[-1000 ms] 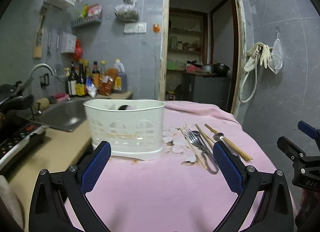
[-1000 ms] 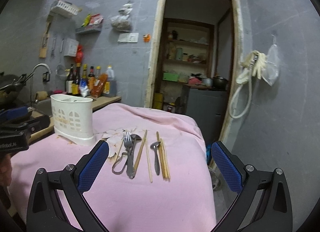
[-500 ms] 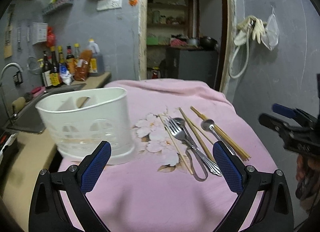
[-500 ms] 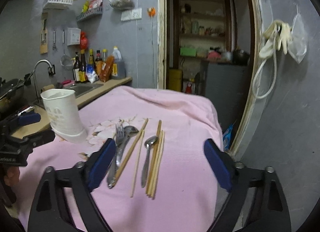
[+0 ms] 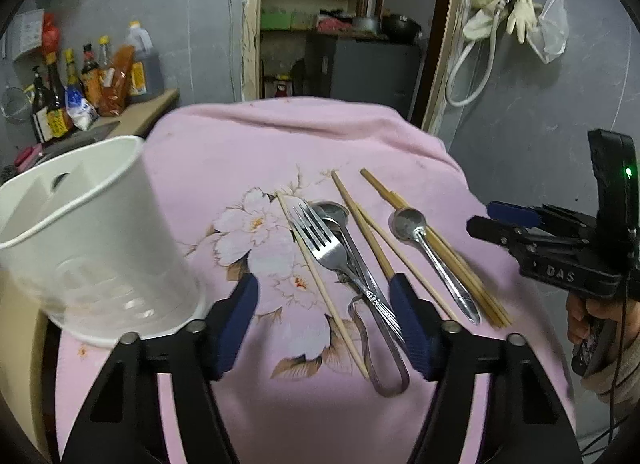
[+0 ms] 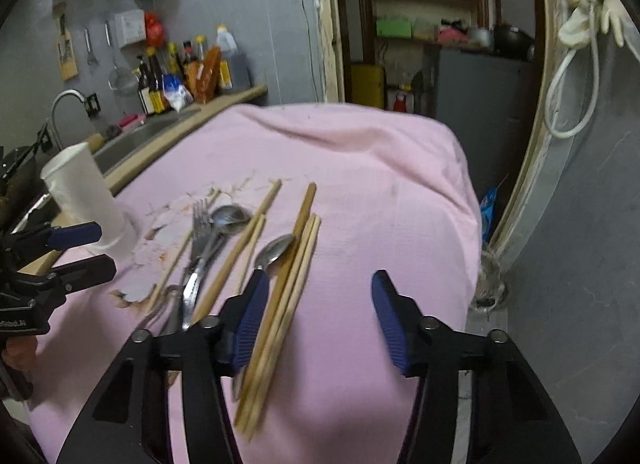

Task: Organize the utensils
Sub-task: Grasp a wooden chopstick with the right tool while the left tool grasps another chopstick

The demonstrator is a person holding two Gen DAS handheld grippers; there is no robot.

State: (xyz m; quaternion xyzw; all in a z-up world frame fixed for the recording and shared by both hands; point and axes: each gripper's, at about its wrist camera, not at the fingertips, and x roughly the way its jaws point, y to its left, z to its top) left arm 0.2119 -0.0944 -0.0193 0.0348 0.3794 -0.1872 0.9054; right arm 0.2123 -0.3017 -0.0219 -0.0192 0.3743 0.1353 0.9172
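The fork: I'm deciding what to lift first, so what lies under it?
The fork lies across a spoon, whose bowl shows beside the tines. Metal tongs run below too; how they stack underneath is hidden.

The black body of the right claw [image 5: 498, 220], seen from the left wrist camera, carries raised letters reading "DAS". On the left claw [image 6: 80, 250], at the edge of the right wrist view, pale lettering shows on the black body but is cut off and blurred; it may end in "LAI". The bottle labels [image 5: 56, 122] are too small to read.
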